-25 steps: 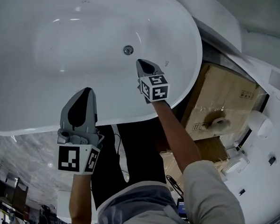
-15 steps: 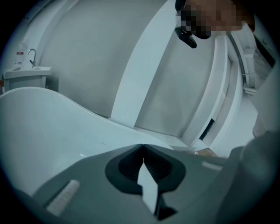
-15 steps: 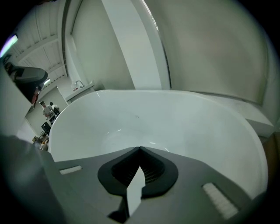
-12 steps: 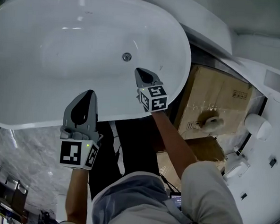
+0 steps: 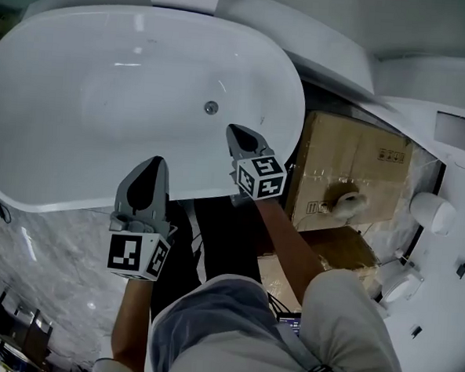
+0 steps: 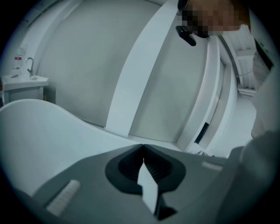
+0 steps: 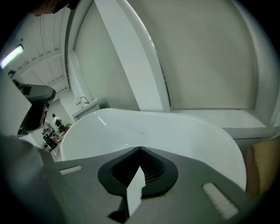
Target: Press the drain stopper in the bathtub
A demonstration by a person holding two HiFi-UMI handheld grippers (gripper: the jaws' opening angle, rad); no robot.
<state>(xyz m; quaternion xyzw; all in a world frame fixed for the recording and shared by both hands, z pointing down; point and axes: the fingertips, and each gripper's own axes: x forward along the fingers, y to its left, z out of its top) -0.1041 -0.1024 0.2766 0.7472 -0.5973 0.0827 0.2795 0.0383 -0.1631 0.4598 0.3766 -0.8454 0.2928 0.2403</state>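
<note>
The step in hand was the approach: nothing had touched the stopper (image 5: 211,107) yet. It sat on the floor of the tub (image 5: 80,109), toward the tub's right end and apart from both tools.

The right gripper (image 5: 236,131) hung over the near rim with its tip aimed at the stopper but short of it. Its jaws were pressed together and held nothing. The left gripper (image 5: 152,165) was further back, at the near rim's outer edge, with its jaws likewise together and empty. It looked idle.

As a judgement, the next move called for the right gripper to reach forward and down into the tub, set its closed tip squarely on the stopper's cap, and push straight down.

The stopper was too small in the head view to tell whether it stood raised or already pushed in. Neither gripper view showed it: the right one saw only the tub's far rim and the wall, the left one wall panels. How high the right tip hung above the tub floor could not be read. A box (image 5: 352,157) stood beside the tub's right end.
</note>
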